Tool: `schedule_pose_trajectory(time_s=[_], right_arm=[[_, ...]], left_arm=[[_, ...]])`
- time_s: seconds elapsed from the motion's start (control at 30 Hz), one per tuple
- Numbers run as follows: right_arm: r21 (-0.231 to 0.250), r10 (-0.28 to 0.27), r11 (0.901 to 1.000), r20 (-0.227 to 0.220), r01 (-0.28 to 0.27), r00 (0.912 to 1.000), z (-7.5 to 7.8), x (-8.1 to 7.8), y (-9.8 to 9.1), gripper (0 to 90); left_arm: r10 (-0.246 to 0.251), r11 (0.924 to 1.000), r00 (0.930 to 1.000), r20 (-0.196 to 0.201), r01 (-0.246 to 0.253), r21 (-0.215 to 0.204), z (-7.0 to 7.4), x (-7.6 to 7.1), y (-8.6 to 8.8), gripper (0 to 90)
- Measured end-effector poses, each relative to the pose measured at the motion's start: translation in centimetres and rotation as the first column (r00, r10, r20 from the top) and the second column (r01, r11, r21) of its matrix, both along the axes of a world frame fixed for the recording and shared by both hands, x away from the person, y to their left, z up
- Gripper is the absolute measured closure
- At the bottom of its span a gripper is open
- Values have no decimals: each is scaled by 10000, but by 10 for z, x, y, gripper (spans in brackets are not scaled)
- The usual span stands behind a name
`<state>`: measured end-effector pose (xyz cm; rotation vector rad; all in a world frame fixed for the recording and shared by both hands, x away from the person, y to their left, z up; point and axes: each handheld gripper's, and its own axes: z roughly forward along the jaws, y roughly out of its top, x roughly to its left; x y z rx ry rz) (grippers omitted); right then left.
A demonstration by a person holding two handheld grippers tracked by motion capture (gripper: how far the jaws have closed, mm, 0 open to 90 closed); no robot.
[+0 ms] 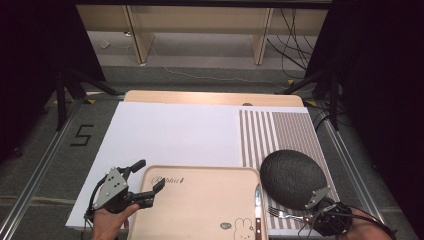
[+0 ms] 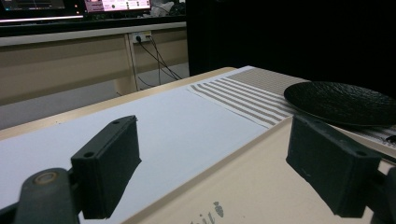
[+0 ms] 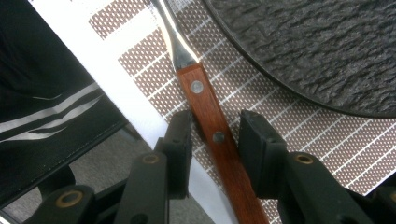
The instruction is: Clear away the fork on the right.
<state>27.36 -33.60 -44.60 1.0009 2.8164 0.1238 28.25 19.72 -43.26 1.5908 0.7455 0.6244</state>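
- High view: left gripper (image 1: 150,176) is hovering with jaws apart over the beige tray's (image 1: 200,215) left corner; right gripper (image 1: 306,217) is reaching at the fork (image 1: 281,214), which is lying on the striped placemat (image 1: 280,131) below the black plate (image 1: 293,178); a knife (image 1: 258,210) is sitting on the tray's right edge.
- Left gripper view: jaws are standing wide, nothing between them.
- Right gripper view: jaws are straddling the fork's wooden handle (image 3: 215,140), small gaps showing, not clamped.

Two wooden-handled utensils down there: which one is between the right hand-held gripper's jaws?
The fork, lying on the striped placemat beside the black plate. The knife lies apart on the beige tray, untouched.
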Motion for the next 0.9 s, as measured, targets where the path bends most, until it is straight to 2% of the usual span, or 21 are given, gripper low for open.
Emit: schedule_pose_trajectory(time_s=[0.03,0.1,0.27,0.37,0.5,0.77,0.9], right_arm=[[-28,29,10000,-10,-29,10000,0,0,1,654],[-49,-18,10000,-20,18,10000,1,-1,3,658],[-99,279,9996,-59,-279,9996,0,0,4,674],[-134,336,9993,-82,-337,9994,0,-1,5,711],[-240,339,9991,-116,-342,9994,0,-1,7,732],[-399,732,9965,-116,-736,9973,0,-2,10,750],[-471,808,9956,-143,-814,9966,0,-3,12,758]], left_arm=[[66,9999,9999,-94,-65,124,0,-1,1,162],[56,9999,9999,-101,-55,121,0,-1,0,162],[34,10000,10000,-31,-34,14,0,0,0,162],[48,10000,10000,-28,-48,-7,0,0,0,162],[77,9999,9999,-78,-76,89,1,-1,1,162],[50,10000,10000,-25,-50,2,0,0,0,162],[106,9999,9999,-86,-106,93,1,-1,1,162]])
